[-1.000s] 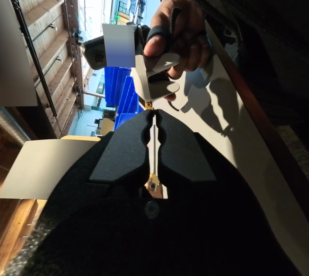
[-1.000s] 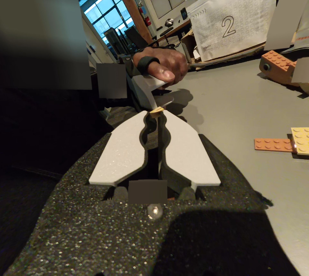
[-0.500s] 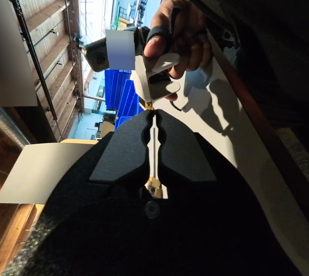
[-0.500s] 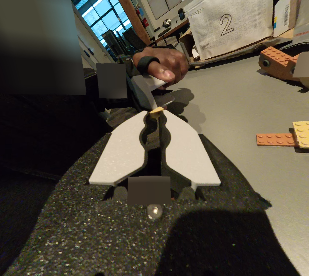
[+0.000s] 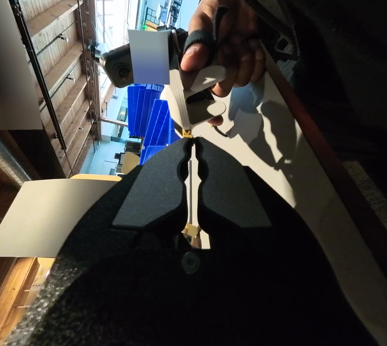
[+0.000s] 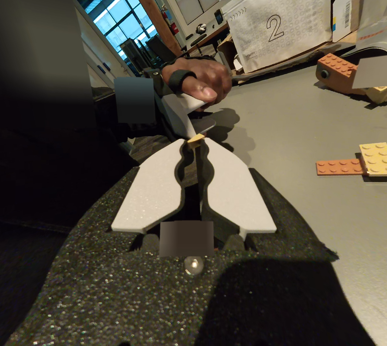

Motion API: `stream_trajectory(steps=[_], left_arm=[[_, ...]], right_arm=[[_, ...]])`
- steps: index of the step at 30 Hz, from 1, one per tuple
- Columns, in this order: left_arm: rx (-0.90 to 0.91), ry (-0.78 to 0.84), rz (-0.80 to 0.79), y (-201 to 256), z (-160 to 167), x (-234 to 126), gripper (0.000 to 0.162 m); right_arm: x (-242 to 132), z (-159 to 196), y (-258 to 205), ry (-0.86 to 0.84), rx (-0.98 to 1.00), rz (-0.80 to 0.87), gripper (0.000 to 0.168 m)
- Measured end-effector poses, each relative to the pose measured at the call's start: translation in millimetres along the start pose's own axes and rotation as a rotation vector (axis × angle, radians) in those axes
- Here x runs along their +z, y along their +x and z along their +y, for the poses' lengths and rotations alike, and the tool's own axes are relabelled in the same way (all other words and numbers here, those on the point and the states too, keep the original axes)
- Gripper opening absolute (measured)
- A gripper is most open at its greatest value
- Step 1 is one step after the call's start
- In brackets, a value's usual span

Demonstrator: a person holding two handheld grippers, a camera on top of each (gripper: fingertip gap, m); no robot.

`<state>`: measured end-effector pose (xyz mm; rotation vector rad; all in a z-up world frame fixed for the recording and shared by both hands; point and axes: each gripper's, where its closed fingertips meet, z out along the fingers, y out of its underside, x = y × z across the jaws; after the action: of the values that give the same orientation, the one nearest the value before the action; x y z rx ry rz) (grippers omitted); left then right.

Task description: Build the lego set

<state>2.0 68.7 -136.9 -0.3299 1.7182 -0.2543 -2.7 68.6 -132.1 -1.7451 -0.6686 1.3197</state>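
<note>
A small tan lego piece (image 6: 195,138) sits at the tips of my right gripper (image 6: 194,144), whose grey jaws are shut on it above the grey table (image 6: 293,126). My left gripper (image 5: 193,140) is shut, and its dark tips meet the same piece (image 5: 187,133) end to end. Each view shows the other gripper in a person's hand just beyond the piece: the right one (image 5: 188,124) and the left one (image 6: 193,133). I cannot tell whether the left jaws grip the piece or only touch it.
On the table to the right lie an orange plate (image 6: 339,168) joined to a tan plate (image 6: 374,157). An orange brick block (image 6: 335,71) stands farther back. A white numbered bag (image 6: 278,21) leans at the back. Blue bins (image 5: 152,109) stand beyond the table's edge. Only a small space, under 4 cm, lies between the two pairs of fingers.
</note>
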Motion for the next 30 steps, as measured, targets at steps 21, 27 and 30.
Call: stream_trajectory(steps=[21,27,30], left_arm=[[-0.037,-0.040,0.039,2,8,6,0.002],[-0.047,-0.068,0.060,3,12,16,0.003],[-0.051,-0.075,0.067,1,11,23,0.003]], right_arm=[[-3,1,9,0.002,0.027,0.081,0.014],[-10,2,15,-0.007,0.024,0.109,0.017],[-17,0,17,-0.001,0.028,0.116,0.016]])
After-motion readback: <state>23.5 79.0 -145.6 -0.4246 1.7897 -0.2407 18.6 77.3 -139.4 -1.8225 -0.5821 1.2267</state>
